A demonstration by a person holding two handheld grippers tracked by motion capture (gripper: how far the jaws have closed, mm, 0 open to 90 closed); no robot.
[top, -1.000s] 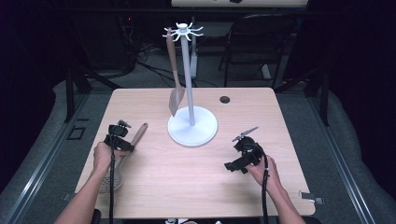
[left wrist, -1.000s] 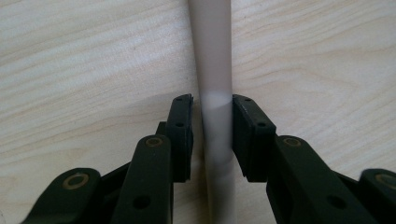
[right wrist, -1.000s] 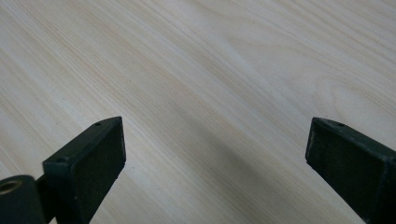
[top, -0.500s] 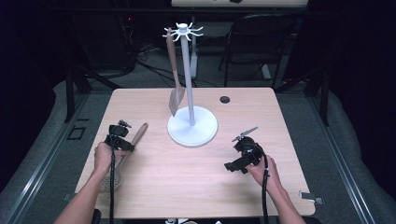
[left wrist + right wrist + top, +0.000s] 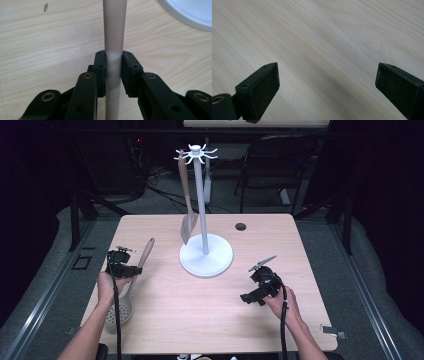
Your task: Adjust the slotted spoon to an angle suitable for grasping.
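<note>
Left gripper (image 5: pixel 131 268), at the table's (image 5: pixel 300 240) left edge: jaws clamped on the pale handle of a slotted spoon (image 5: pixel 113 35), whose perforated bowl (image 5: pixel 119 311) lies near the front-left corner. Right gripper (image 5: pixel 327 85), at the right front: jaws spread wide over bare wood, holding nothing. Centre: white utensil stand (image 5: pixel 206 257) with a spatula (image 5: pixel 186 205) hanging from a top hook.

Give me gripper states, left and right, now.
Left gripper: closed on the skimmer handle.
Right gripper: open, empty, over the table.
</note>
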